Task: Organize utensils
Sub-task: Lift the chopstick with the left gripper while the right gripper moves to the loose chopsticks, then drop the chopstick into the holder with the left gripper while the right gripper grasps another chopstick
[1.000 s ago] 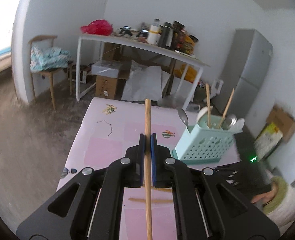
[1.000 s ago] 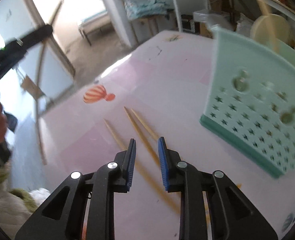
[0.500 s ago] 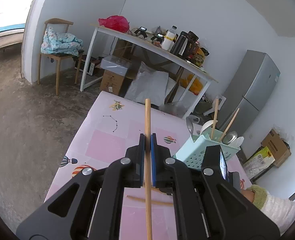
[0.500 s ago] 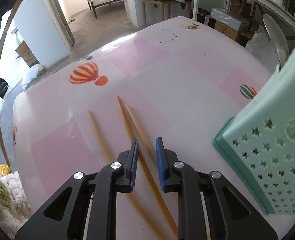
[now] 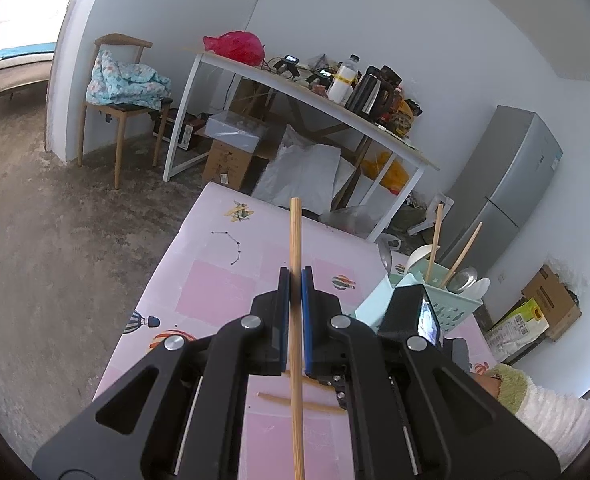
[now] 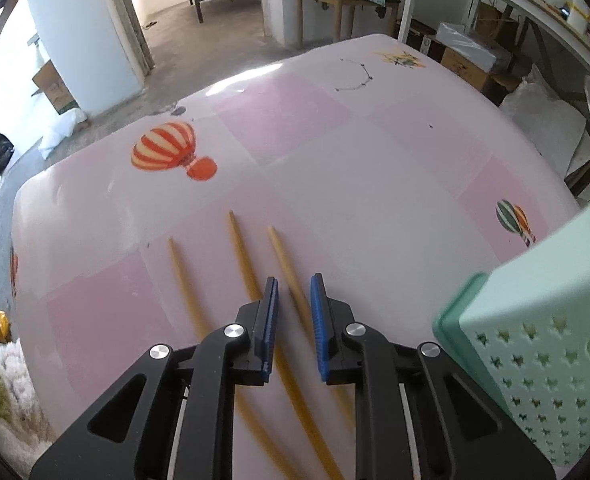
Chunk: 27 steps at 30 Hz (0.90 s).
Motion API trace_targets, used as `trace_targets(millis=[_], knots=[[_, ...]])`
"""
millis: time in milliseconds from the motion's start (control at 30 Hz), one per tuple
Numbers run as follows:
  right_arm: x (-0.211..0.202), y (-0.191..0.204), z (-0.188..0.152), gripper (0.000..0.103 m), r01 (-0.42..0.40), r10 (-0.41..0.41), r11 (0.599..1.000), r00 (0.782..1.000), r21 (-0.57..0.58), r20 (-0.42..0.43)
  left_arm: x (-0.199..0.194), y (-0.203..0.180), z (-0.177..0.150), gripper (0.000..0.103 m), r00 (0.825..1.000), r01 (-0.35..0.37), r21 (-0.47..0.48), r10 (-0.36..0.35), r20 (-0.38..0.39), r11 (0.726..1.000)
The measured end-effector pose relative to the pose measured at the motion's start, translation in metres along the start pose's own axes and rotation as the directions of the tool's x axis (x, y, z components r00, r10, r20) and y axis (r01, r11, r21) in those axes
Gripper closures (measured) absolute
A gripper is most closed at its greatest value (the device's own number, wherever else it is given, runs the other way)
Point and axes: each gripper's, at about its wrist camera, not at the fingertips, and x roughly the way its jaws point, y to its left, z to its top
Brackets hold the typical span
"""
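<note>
My left gripper [image 5: 295, 276] is shut on a wooden chopstick [image 5: 295, 232], which sticks up past the pads and hangs above the pink table [image 5: 215, 292]. The mint basket [image 5: 455, 296] stands to the right and holds two chopsticks [image 5: 435, 236], spoons and a ladle. My right gripper [image 6: 294, 284] points steeply down over three loose chopsticks. The rightmost chopstick [image 6: 285, 260] runs between its narrowed blue pads without being pressed. The middle chopstick [image 6: 241, 248] passes under the left finger, and the third chopstick [image 6: 181, 276] lies further left. The basket [image 6: 535, 340] is close on the right.
A sleeve [image 5: 543, 404] shows at the lower right. Beyond the table's far edge are a white desk [image 5: 295, 80] loaded with bottles and a kettle, a chair [image 5: 123, 80], boxes and a grey fridge [image 5: 507, 184]. The table [image 6: 335, 140] drops to the floor on the left.
The right gripper came down closer over the loose chopsticks and its jaws narrowed around the rightmost one. The left gripper rolled a little and still holds its chopstick.
</note>
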Motion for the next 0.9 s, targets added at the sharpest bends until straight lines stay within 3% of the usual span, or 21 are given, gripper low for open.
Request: trace_targets(millis=[67,300,433,600,700,733,900], knots=[[0.001,0.002,0.002,0.095,-0.005,0.005,1.0,1.0,-0.006,0.011,0.0,0.0,-0.001,0.099,1.0,0.001,-0.007,-0.001,0.0,1.0],[-0.028,0.002,-0.001,0.097,0.073,-0.073,0.997,0.99,0.0,0.123,-0.005,0.0,-0.001,0.099,1.0,0.008,-0.015,-0.007,0.016,1.0],[-0.08,-0.007,-0.01,0.097,0.104,-0.118,0.992,0.959,0.07,0.256,-0.007,-0.002,0.0,0.099,0.999,0.025,-0.02,-0.025,0.025,0.999],[-0.152,-0.025,-0.039,0.097,0.122,-0.203,0.969,0.888,0.214,0.414,-0.01,-0.01,0.005,0.099,0.997,0.061,-0.015,-0.06,0.044,0.998],[-0.192,-0.038,-0.062,0.097,0.102,-0.256,0.942,0.833,0.319,0.49,-0.011,-0.019,0.01,0.099,0.995,0.087,0.0,-0.086,0.058,0.996],[-0.208,-0.04,-0.075,0.097,0.099,-0.288,0.927,0.806,0.362,0.517,-0.012,-0.023,0.012,0.099,0.993,0.096,0.006,-0.096,0.064,0.995],[-0.247,-0.048,-0.113,0.097,0.084,-0.385,0.873,0.725,0.481,0.571,-0.013,-0.048,0.023,0.099,0.982,0.159,0.051,-0.163,0.094,0.986]])
